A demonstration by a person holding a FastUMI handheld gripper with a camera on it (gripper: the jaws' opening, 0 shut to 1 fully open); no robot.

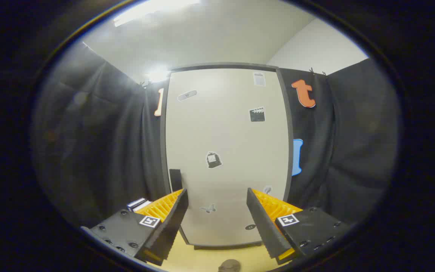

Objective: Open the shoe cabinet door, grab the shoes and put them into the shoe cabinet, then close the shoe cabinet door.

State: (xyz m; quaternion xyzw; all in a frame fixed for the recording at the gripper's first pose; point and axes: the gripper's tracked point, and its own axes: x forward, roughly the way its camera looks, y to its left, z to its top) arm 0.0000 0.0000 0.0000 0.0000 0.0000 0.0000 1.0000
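Shoe cabinet door (227, 151) stands shut, upright and pale, straight ahead of the gripper (217, 211), whose 2 fingers are spread wide with nothing between them. Small stickers dot the door's face, and a dark handle (175, 180) sits at its left edge, just beyond the left fingertip. Black booth cloth (100, 151) hangs on both sides of the cabinet, and a light wooden floor (210, 258) runs beneath the fingers up to the door's foot. A small dark rounded object (229, 265) lies on that floor between the fingers and nearer than their tips; whether it is part of a shoe cannot be told. Judged from this scene, the task is at its very start: the door is not yet opened, no shoe is held, and loading and closing remain.
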